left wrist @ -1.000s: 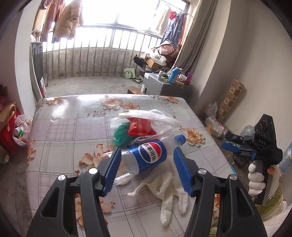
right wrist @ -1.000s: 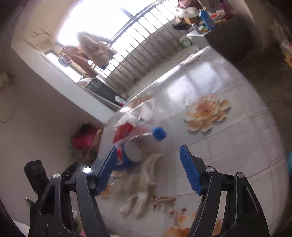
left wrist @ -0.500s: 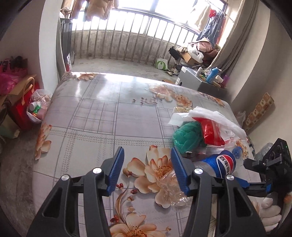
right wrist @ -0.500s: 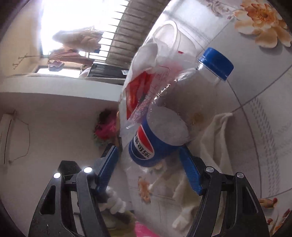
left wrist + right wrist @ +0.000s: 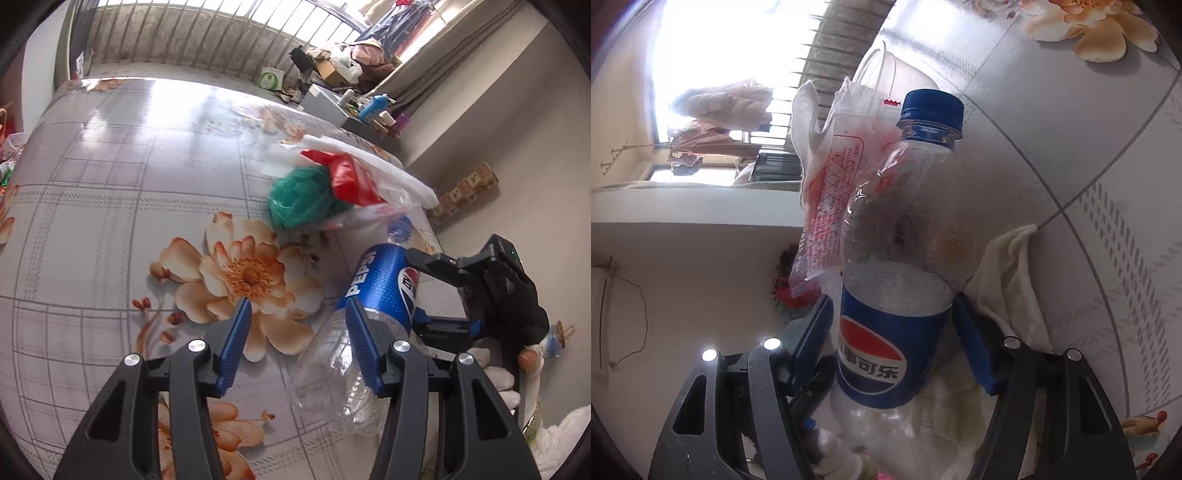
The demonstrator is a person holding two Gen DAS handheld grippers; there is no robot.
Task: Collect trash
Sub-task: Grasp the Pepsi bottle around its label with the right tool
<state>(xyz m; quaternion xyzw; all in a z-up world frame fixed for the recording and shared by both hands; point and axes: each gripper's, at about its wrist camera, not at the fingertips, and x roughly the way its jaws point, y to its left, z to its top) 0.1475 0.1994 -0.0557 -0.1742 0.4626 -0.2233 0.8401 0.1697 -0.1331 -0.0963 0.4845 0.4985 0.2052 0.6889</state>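
Observation:
A clear Pepsi bottle [image 5: 886, 332] with a blue cap and blue label is between the blue pads of my right gripper [image 5: 892, 299]. The jaws are closing and the pads press on the label. In the left wrist view the same bottle [image 5: 380, 280] slants up from the floral table [image 5: 110, 184], held by the right gripper [image 5: 413, 288] in a white-gloved hand [image 5: 498, 384]. My left gripper [image 5: 297, 306] is open over a printed flower with nothing between its pads; the bottle's base is just behind its right finger. A green bag [image 5: 299, 199], red bag [image 5: 351, 177] and white plastic [image 5: 369, 158] lie beyond.
A clear wrapper with red print [image 5: 834, 177] leans on the bottle, and a white cloth glove [image 5: 1008, 280] lies under it. A grey cabinet [image 5: 332, 103] with bottles stands past the table's far right. The balcony railing [image 5: 184, 37] is behind, and a patterned box [image 5: 465, 192] stands by the wall.
My right gripper came in from a distance and rolled, and the bottle now fills the space between its pads. My left gripper sank and swung left, off the bottle, with its jaws slightly narrower.

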